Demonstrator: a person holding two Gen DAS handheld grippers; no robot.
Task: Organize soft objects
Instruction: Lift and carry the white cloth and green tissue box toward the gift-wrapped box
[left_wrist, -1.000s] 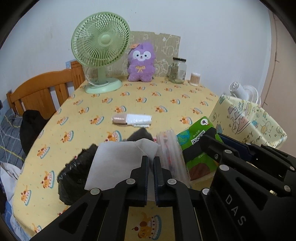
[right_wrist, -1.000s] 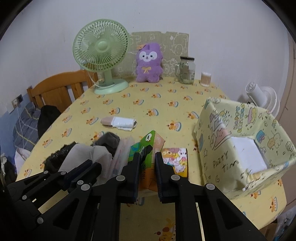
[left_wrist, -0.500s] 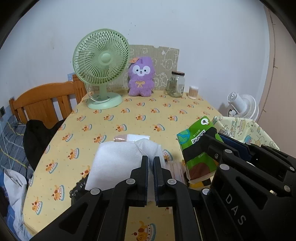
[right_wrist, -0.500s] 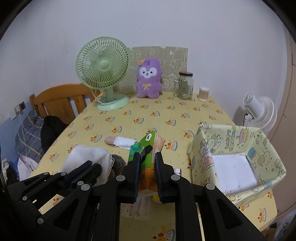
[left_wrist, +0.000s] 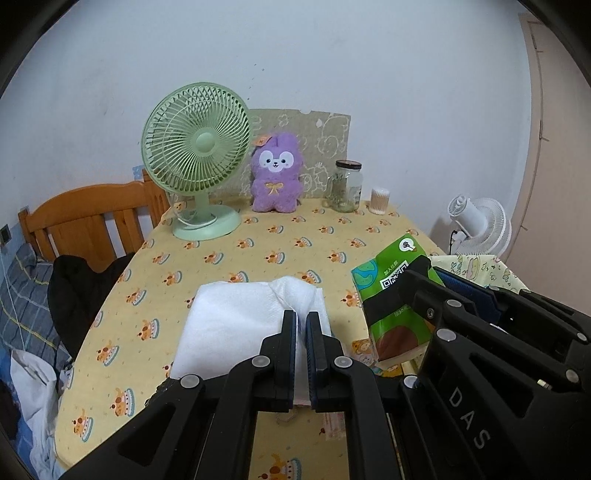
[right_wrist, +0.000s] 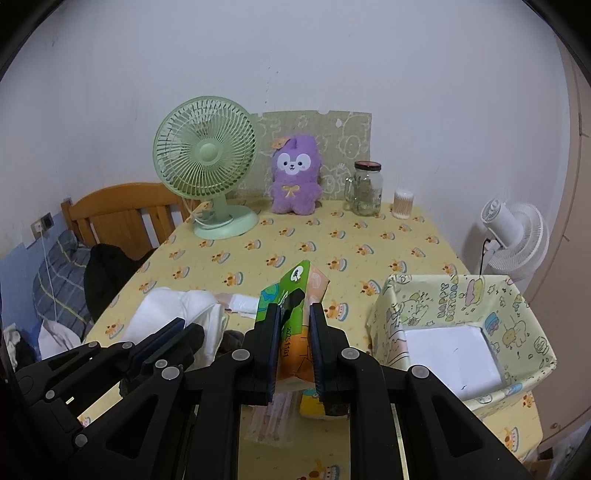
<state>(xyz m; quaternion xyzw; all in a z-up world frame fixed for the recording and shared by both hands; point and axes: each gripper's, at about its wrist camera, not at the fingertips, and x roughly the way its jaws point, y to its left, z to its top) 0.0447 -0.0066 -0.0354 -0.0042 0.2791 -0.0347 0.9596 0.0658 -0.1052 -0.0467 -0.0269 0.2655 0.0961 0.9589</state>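
As both grippers hold soft goods above the table, each view adds its own part.

Left wrist view: the left gripper (left_wrist: 301, 321) has its fingers pinched narrow on a white cloth (left_wrist: 236, 317), which drapes ahead of them over the yellow tablecloth (left_wrist: 258, 243).
Risk there: hanging by one edge, the cloth could slip out or drag across the table if the pinch is shallow.
Right wrist view: the right gripper (right_wrist: 293, 325) clamps a green tissue pack (right_wrist: 291, 291) between narrow fingers, lifted left of the patterned box (right_wrist: 458, 306).
Risk there: a squashy pack may twist and catch the box rim.
Only this view shows: the box's open inside with its white lining; the left view sees just a corner.
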